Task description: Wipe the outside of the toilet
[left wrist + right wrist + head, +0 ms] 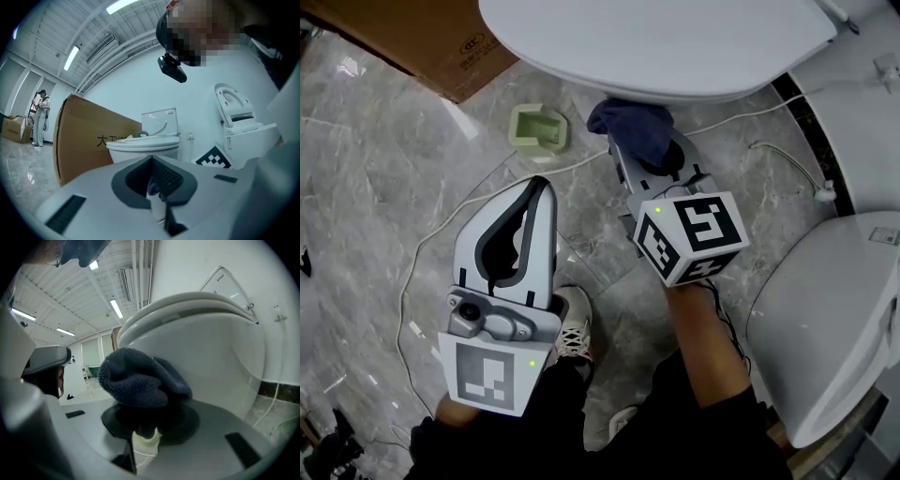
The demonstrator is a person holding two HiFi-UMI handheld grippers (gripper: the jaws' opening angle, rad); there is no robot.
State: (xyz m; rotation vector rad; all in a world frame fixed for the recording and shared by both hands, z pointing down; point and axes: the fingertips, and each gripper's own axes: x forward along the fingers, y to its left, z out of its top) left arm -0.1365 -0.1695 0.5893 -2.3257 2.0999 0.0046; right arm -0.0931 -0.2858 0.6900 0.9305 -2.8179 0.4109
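Head view: right gripper [645, 148] clamped on a dark blue cloth [628, 122], right up against the outer wall of the white toilet [656, 47], below the seat rim. Left gripper [540, 186] pinched closed, empty, low over the marble floor [375, 159].

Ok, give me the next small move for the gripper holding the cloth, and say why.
Probably ease the right gripper forward so the dark blue cloth presses the toilet bowl's outer wall, then sweep along its curve. The jaws are shut on the bunched cloth, which sits just below the seat rim; firm contact can't be confirmed.
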